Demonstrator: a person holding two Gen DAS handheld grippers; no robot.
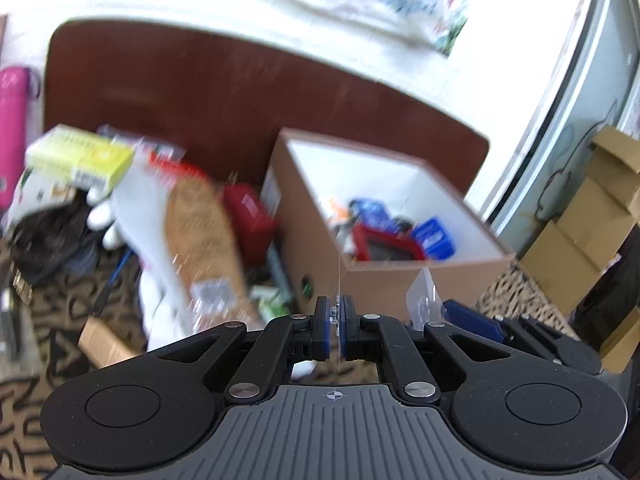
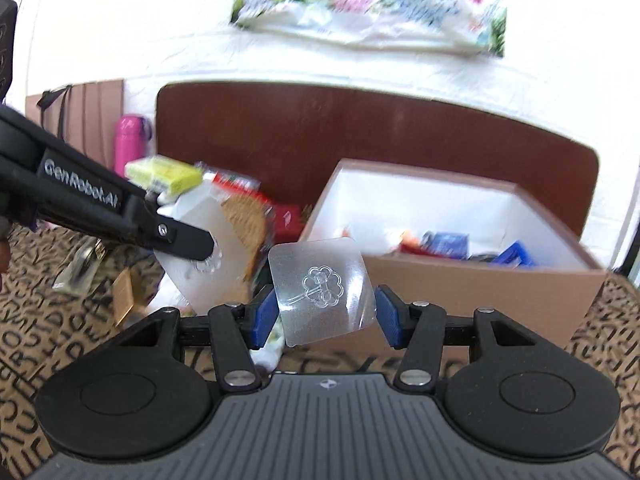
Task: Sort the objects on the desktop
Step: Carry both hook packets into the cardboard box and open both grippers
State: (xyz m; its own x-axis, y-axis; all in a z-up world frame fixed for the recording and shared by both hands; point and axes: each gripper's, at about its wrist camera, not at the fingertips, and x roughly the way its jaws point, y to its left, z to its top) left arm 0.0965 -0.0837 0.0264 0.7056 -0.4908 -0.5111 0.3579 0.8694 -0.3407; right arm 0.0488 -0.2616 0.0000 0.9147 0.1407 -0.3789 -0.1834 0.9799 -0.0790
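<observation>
My left gripper [image 1: 338, 309] is shut on a thin clear plastic sheet [image 1: 338, 280], seen edge-on between its blue pads. In the right wrist view it reaches in from the left [image 2: 202, 246], with a clear scalloped piece [image 2: 211, 263] at its tip. My right gripper [image 2: 326, 315] is shut on a clear square sticker [image 2: 324, 292] embossed with a flower-shaped hook; the sticker's edges touch both pads. That sticker [image 1: 422, 296] also shows in the left wrist view. Just beyond both grippers stands an open brown box [image 2: 480, 292] [image 1: 380, 284] with a white inside, holding blue and red items.
A blurred pile left of the box holds a yellow carton [image 1: 80, 156], a biscuit packet [image 1: 204, 236] and a red box [image 1: 250, 216]. A pink bottle [image 2: 128, 140] stands far left. Behind is a dark brown board [image 2: 360, 128]. Patterned cloth [image 2: 600, 340] covers the surface. Cardboard cartons [image 1: 580, 240] are stacked right.
</observation>
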